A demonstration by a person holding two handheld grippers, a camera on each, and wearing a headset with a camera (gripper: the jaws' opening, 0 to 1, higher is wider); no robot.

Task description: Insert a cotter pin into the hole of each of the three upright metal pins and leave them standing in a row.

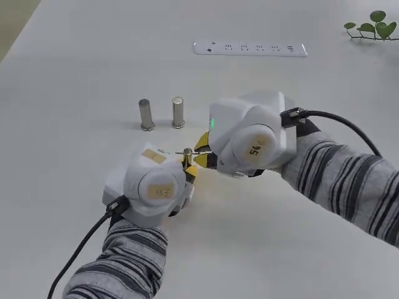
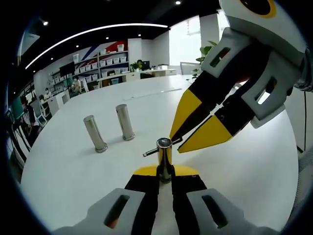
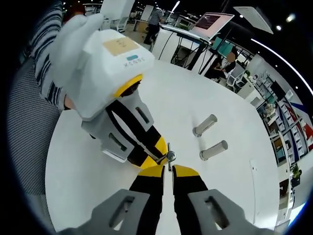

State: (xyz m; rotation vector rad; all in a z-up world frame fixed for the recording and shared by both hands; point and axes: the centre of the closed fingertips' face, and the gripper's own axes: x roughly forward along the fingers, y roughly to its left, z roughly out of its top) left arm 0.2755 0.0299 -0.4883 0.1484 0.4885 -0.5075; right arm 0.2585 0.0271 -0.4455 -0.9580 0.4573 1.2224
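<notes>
Left gripper (image 2: 165,172) is clamping the pin (image 2: 164,155) upright at centre frame, jaws closed on its lower shaft. Right gripper (image 3: 168,170) is pinching one end of the cotter pin (image 2: 150,152), jaws nearly together. The cotter pin is sitting crosswise through the pin's top hole. Left bare pin (image 1: 146,115) and right bare pin (image 1: 178,113) are standing side by side on the table (image 1: 75,75), above the grippers in the head view.

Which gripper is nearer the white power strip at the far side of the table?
Right. The right gripper sits on the near side of the power strip, well short of it; the left gripper is farther back, toward the person.
</notes>
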